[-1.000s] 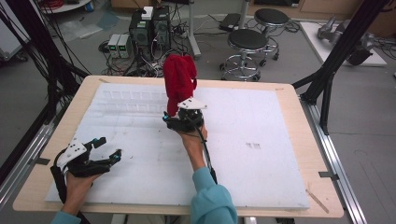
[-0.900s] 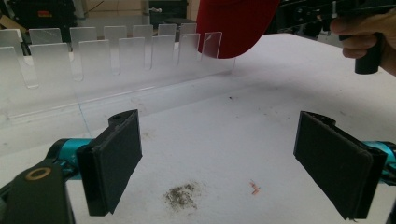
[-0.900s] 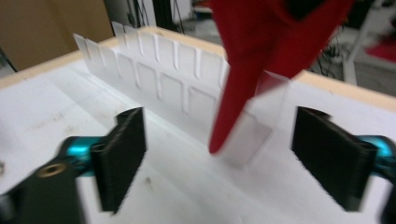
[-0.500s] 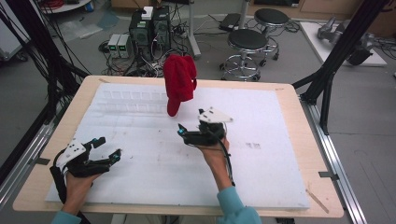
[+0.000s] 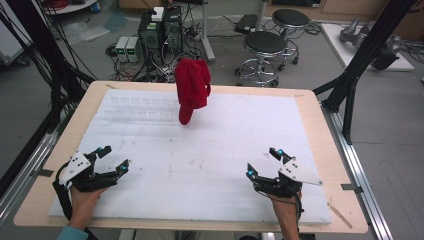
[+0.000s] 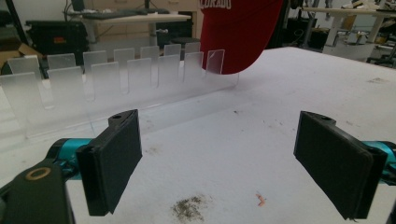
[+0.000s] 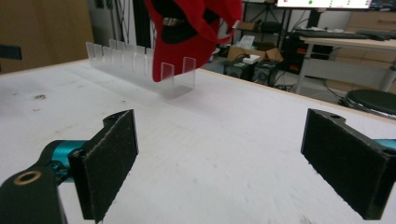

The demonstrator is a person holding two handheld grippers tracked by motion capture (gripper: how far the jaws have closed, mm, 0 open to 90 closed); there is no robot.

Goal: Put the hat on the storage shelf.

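A red cap (image 5: 192, 87) hangs upright on the right end of a clear slotted rack (image 5: 145, 107) at the back of the white board (image 5: 200, 165). My left gripper (image 5: 115, 159) rests at the front left, open and holding nothing. At the front right my right gripper (image 5: 261, 162) is also open and holds nothing. In the left gripper view the cap (image 6: 238, 32) sits far ahead above the rack (image 6: 116, 74), beyond my open left gripper (image 6: 217, 158). The right gripper view shows the cap (image 7: 191, 32) over the rack's end (image 7: 175, 77), well past my open right gripper (image 7: 219, 158).
The board lies on a wooden table (image 5: 320, 130) with black frame posts (image 5: 350, 85) at its sides. Behind the table stand stools (image 5: 266, 45) and computer boxes (image 5: 160, 25). A patch of grey dust (image 6: 189, 207) marks the board near the left gripper.
My right gripper has drawn back from just under the cap to the front right of the board. The cap stays on the rack. The left gripper has not moved.
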